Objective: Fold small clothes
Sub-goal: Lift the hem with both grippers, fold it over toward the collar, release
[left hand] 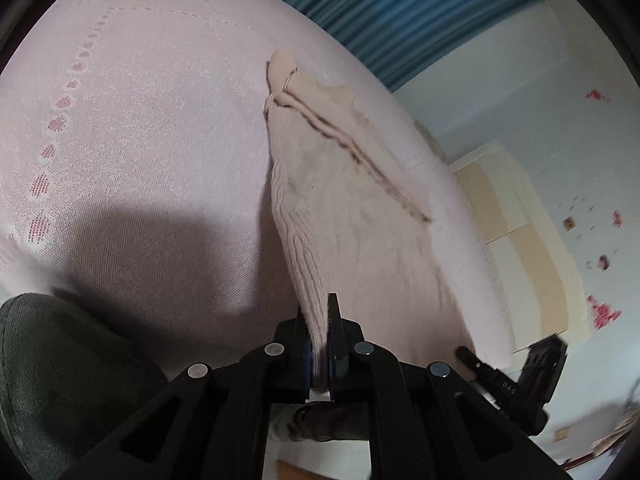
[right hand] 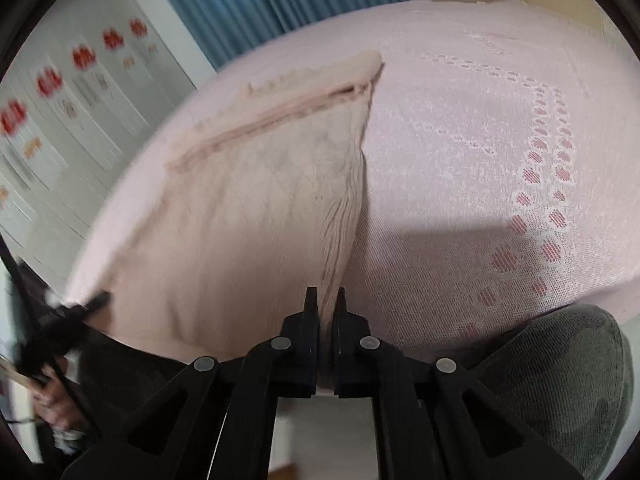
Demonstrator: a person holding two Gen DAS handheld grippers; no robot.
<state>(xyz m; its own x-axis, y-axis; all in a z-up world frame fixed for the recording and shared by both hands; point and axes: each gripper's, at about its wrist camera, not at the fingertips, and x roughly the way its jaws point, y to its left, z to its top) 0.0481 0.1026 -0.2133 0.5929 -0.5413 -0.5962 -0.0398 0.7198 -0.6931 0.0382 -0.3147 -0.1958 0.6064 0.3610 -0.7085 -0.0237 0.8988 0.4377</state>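
A pale beige knitted garment (left hand: 352, 208) lies on the pink bedspread (left hand: 140, 128), its ribbed hem toward me and a seam ridge across its far part. My left gripper (left hand: 316, 308) is shut on one corner of the ribbed hem, with fabric pinched between the pads. In the right wrist view the same garment (right hand: 260, 200) spreads to the left. My right gripper (right hand: 326, 296) is shut on the other hem corner. The right gripper (left hand: 536, 364) shows at the lower right of the left view. The left gripper (right hand: 80, 308) is blurred at the left of the right view.
The bed's edge (left hand: 472, 240) runs close beside the garment, with a pale wall and cream panels beyond. Blue curtains (left hand: 400, 12) hang behind the bed. A person's dark grey trouser leg (right hand: 560, 368) rests against the near edge, and a hand (right hand: 52, 396) holds the left tool.
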